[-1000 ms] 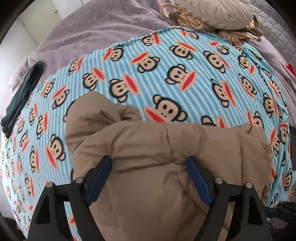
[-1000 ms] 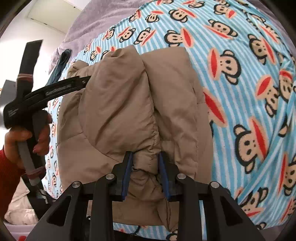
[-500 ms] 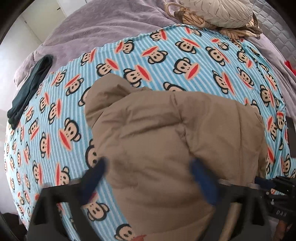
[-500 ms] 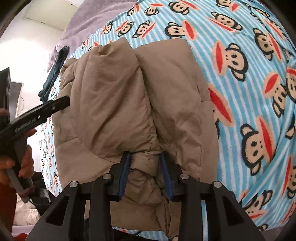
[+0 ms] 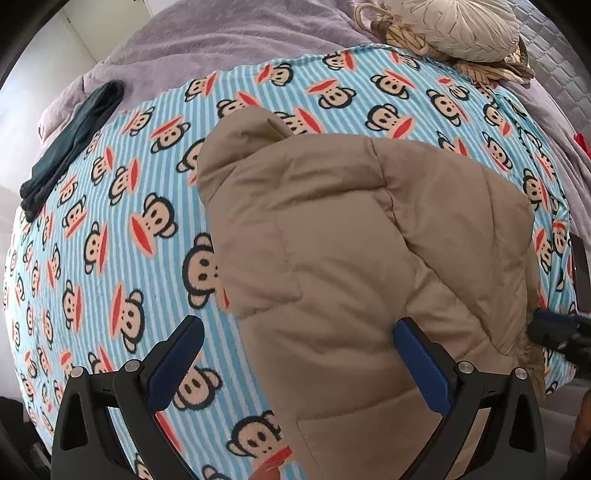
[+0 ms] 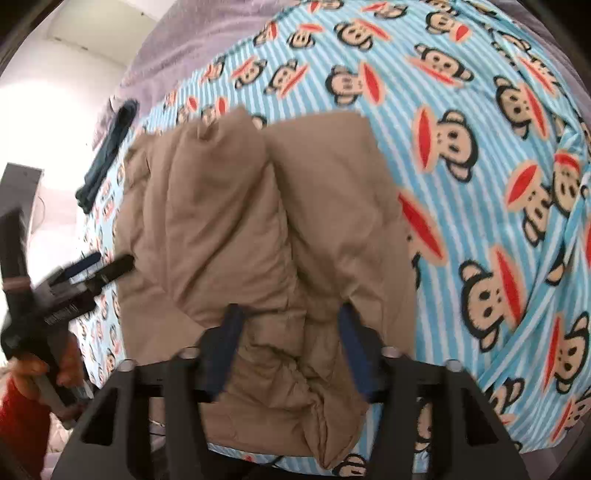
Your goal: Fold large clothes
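Note:
A tan puffer jacket (image 5: 362, 240) lies folded into a thick bundle on a blue striped monkey-print blanket (image 5: 110, 229). My left gripper (image 5: 295, 330) hovers wide open over the jacket's left edge, one finger above the blanket and one above the jacket, gripping nothing. In the right wrist view the jacket (image 6: 229, 206) shows two puffy lobes. My right gripper (image 6: 290, 314) straddles the crumpled fold at the near end; its jaws are opening and the pads stand off the fabric. A hand with a red sleeve carries the left gripper (image 6: 110, 264) at the far left.
A dark folded garment (image 5: 70, 147) lies at the blanket's left edge. A purple cover (image 5: 221, 40) spreads behind. A cream cushion (image 5: 461, 26) rests on a woven basket at the back right. The blanket's front edge drops off just below the jacket (image 6: 461, 443).
The right jaws widened and let go of the pinched jacket fold. The left gripper opened fully and shifted left off the jacket's top to its left edge.

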Demonstrator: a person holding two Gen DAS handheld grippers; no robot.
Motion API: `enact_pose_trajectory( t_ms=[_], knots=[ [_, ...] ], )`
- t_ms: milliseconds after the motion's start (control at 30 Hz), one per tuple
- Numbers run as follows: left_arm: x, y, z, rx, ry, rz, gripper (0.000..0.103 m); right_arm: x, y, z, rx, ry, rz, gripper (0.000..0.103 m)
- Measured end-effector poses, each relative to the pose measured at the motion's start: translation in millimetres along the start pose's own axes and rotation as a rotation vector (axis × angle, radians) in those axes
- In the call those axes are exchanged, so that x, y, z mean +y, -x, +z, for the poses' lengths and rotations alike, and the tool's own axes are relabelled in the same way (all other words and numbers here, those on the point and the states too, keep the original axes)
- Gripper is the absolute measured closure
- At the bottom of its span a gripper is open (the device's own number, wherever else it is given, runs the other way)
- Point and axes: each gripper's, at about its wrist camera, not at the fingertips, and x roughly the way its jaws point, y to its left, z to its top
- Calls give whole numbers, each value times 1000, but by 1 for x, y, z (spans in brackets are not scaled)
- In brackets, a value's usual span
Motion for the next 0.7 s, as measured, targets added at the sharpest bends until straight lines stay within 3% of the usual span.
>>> enact_pose_trajectory(
  t_ms=[33,200,267,367,500,567,700],
  knots=[
    [1,0,0,2,4,-2,0,-2,5,3,-16,-7,2,20],
    [4,-5,0,16,26,-15,0,-16,16,17,-62,-33,-20,17],
    [4,-7,-1,20,28,-16,0,-24,16,20,-65,-38,-21,0],
    [4,-8,0,23,28,-18,0,-28,17,20,-92,-17,-35,0],
    [7,-10,0,29,36,-38,0,-34,10,20,-60,-2,-40,0],
    [11,-11,0,32,47,-69,0,-41,5,22,-30,-23,-17,0],
    [34,-13,-5,44,129,-260,0,-53,-2,26,23,-57,39,0]
  ],
)
